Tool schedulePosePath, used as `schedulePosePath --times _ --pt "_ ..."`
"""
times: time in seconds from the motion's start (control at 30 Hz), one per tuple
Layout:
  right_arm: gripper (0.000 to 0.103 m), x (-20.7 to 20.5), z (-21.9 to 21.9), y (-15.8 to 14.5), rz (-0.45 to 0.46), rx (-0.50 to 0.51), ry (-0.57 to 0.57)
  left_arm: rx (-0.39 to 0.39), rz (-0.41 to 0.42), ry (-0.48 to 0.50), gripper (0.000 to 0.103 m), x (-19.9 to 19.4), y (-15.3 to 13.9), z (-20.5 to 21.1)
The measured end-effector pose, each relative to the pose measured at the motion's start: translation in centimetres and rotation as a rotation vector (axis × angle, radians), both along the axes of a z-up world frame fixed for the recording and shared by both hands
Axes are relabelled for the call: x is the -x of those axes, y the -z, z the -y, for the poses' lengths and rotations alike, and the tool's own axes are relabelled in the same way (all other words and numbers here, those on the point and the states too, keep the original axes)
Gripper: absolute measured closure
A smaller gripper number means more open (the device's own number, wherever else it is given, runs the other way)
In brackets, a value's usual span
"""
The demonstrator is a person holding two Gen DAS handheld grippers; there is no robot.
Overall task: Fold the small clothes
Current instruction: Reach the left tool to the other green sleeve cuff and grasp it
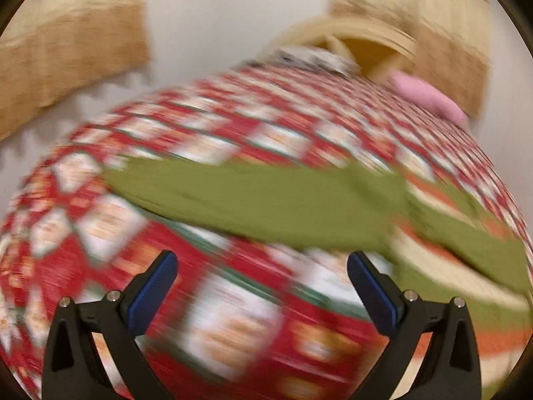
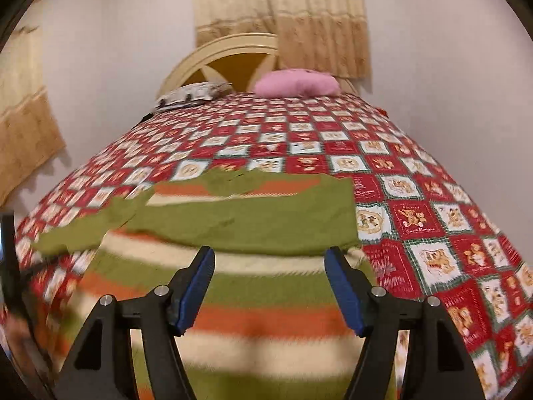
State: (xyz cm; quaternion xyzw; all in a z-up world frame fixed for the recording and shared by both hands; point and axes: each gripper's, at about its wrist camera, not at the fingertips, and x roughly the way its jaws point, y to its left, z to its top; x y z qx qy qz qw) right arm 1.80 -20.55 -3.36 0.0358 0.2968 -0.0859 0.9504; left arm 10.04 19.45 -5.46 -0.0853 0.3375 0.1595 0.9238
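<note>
A small striped garment (image 2: 240, 283), green, cream and orange, lies flat on the bed. Its green sleeve (image 2: 246, 220) is folded across the body. In the left wrist view, which is motion-blurred, a green sleeve (image 1: 260, 200) stretches across the quilt and the striped body (image 1: 449, 266) shows at the right. My left gripper (image 1: 261, 260) is open above the quilt, just short of the sleeve, with nothing between its blue pads. My right gripper (image 2: 269, 256) is open over the striped body, near the folded sleeve's lower edge, and holds nothing.
The bed carries a red and white checked quilt (image 2: 416, 200). A pink pillow (image 2: 296, 83) and a patterned white pillow (image 2: 193, 95) lie by the cream headboard (image 2: 216, 53). Beige curtains (image 2: 299, 16) hang on the wall behind.
</note>
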Motion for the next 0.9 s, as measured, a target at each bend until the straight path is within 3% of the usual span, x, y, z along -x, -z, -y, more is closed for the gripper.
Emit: schedulePosePath --times 0.1,0.17,0.2,0.33,0.4,0.53,0.6,0.67,0.7,0.77,0.9 --pt "0.034 1.9 -2.2 0.3 -0.006 0.027 -0.033 0.045 -0.017 -0.166 0.002 -1.2 -0.2 -6.4" --pt "0.034 2.6 -3.4 0.6 -0.011 0.027 -0.048 0.096 -0.047 -0.248 0.023 -2.5 0.4 -10.0" --pt "0.034 2.8 -4.0 0.7 -0.015 0.022 -0.055 0.141 -0.064 -0.276 0.027 -3.3 0.9 -12.0" --pt "0.034 3.1 -5.5 0.8 -0.024 -0.004 -0.074 0.306 -0.129 -0.311 0.039 -5.9 4.0 -16.5" --pt "0.034 3.3 -6.1 0.8 -0.028 0.001 -0.075 0.349 -0.148 -0.321 0.041 -6.6 5.1 -17.1" --pt "0.034 3.3 -6.5 1.0 -0.047 0.002 -0.064 0.323 -0.107 -0.308 0.045 -7.2 4.9 -16.7" --pt "0.034 3.3 -6.3 1.3 -0.058 -0.008 -0.055 0.292 -0.117 -0.317 0.056 -7.8 5.1 -16.5" --pt "0.034 3.2 -6.0 1.5 -0.066 -0.023 -0.042 0.258 -0.123 -0.315 0.082 -8.1 5.1 -16.3" --pt "0.034 3.2 -5.9 1.6 -0.068 -0.034 -0.034 0.252 -0.123 -0.311 0.087 -8.3 5.0 -16.4" --pt "0.034 3.2 -5.7 1.7 -0.069 -0.048 -0.028 0.244 -0.113 -0.304 0.093 -8.5 4.7 -16.3" --pt "0.034 3.2 -5.5 1.6 -0.069 -0.05 -0.027 0.211 -0.097 -0.271 0.095 -9.3 3.5 -15.4"
